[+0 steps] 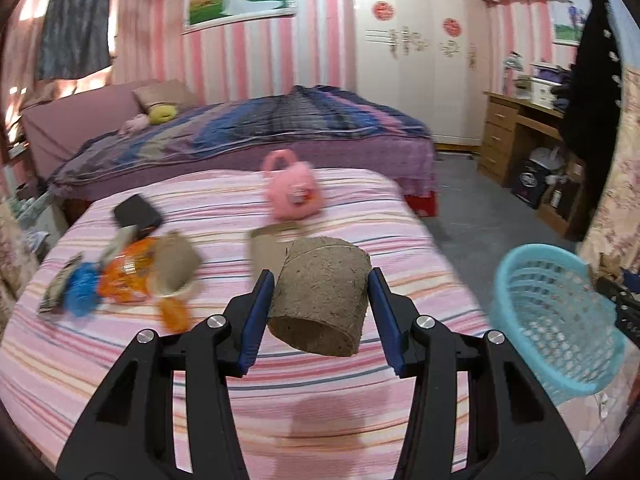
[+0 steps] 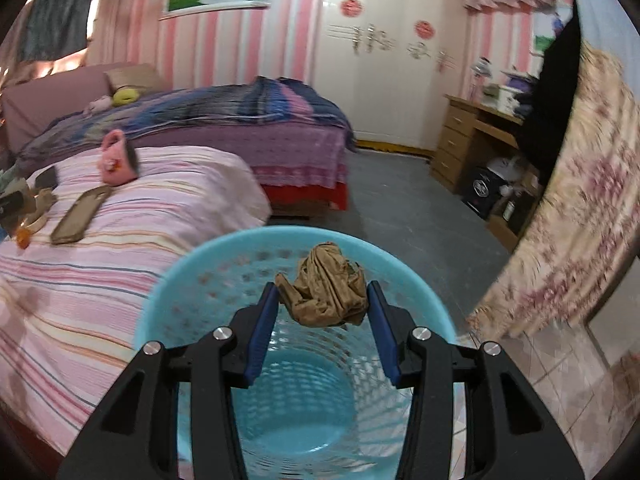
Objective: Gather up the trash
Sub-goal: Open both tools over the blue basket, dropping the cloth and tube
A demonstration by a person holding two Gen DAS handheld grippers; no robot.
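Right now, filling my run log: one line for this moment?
left gripper: holds cardboard tube | right gripper: crumpled brown wad over blue basket

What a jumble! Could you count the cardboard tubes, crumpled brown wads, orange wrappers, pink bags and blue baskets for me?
Cardboard tube: 2
Crumpled brown wad: 1
Orange wrapper: 1
Pink bag: 1
Blue basket: 1
Total: 6
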